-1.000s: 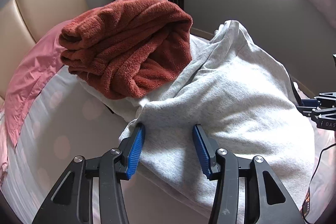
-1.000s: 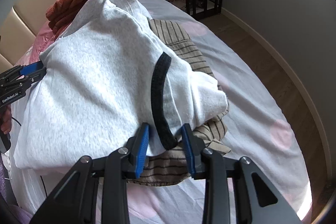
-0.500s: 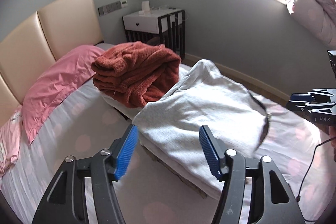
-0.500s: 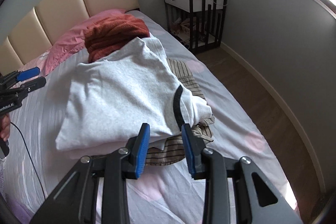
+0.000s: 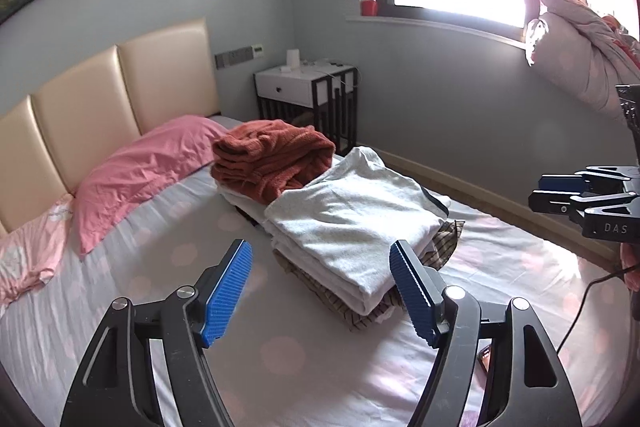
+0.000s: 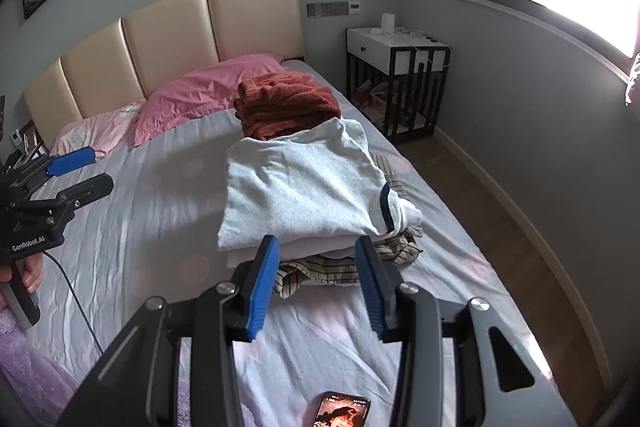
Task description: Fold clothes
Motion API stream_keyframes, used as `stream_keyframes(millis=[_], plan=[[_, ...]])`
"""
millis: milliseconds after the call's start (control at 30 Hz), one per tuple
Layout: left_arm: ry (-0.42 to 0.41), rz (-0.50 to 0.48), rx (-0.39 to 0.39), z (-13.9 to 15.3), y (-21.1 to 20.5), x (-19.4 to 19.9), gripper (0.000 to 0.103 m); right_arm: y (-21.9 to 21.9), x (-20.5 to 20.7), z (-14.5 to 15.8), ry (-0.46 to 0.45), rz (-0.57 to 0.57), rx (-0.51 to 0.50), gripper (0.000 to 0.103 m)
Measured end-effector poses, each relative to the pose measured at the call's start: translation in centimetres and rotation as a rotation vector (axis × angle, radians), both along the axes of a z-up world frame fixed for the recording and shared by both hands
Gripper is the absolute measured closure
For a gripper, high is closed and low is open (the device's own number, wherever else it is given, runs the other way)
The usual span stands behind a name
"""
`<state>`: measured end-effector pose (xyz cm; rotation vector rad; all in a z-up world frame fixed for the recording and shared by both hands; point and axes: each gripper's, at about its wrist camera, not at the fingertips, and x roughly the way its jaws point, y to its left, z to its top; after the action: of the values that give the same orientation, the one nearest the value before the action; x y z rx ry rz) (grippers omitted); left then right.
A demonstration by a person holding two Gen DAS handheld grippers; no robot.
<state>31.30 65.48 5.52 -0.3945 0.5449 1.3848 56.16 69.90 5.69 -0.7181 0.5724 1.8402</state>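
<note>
We had pulled both grippers back and up off the shirt [image 6: 304, 187]; left gripper [image 5: 320, 291] and right gripper [image 6: 316, 283] jaws were opening, empty, shirt folded ahead atop the pile [image 6: 344, 267], released to rest there.

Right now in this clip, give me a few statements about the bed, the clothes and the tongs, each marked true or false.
1. The grey top lies folded on top of a striped garment. True.
2. The right tongs grip the grey top. False: nothing is between the jaws, which are opening.
3. A phone lies on the bed. True.
4. The rust-red fleece sits on the nightstand. False: it is on the bed, by the pink pillow.
5. The left tongs hold nothing. True.
</note>
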Motion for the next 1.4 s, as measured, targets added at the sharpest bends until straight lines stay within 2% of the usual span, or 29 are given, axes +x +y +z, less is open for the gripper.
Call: stream_keyframes(millis=[33, 133, 267, 333, 467, 533, 767, 867, 1133, 1400], plan=[[-0.004, 0.007, 0.01, 0.2, -0.9, 0.0, 0.023, -0.8, -0.1, 0.2, 0.001, -0.002, 0.011, 0.064], [-0.006, 0.028, 0.034, 0.8, -3.4, 0.2, 0.023, -3.3, -0.4, 0.9, 0.006, -0.006, 0.045, 0.064], [0.032, 0.045, 0.049, 0.7, -6.1, 1.0, 0.023, -6.3, -0.4, 1.1, 0.049, -0.014, 0.066, 0.062], [0.049, 0.044, 0.042, 0.4, -7.1, 1.6, 0.023, -7.5, -0.5, 1.0, 0.074, -0.022, 0.079, 0.058], [0.03, 0.063, 0.038, -0.6, -8.6, 2.1, 0.023, -9.8, -0.9, 0.7, 0.08, -0.056, 0.132, 0.053], [-0.008, 0.07, 0.03, -1.2, -9.2, 2.1, 0.022, -10.9, -1.2, 0.4, 0.085, -0.085, 0.159, 0.053], [-0.09, 0.124, 0.035, -4.0, -11.1, 1.5, 0.02, -13.6, -3.0, -3.3, 0.091, -0.213, 0.179, 0.052], [-0.101, 0.159, 0.044, -5.7, -11.8, 1.0, 0.014, -14.6, -4.0, -5.2, 0.136, -0.232, 0.158, 0.052], [-0.036, 0.255, 0.059, -9.7, -13.4, 0.6, 0.014, -15.9, -6.7, -8.5, 0.166, -0.234, 0.13, 0.053], [-0.044, 0.281, 0.045, -10.3, -13.7, 0.6, 0.014, -16.3, -7.9, -10.0, 0.125, -0.192, 0.11, 0.053]])
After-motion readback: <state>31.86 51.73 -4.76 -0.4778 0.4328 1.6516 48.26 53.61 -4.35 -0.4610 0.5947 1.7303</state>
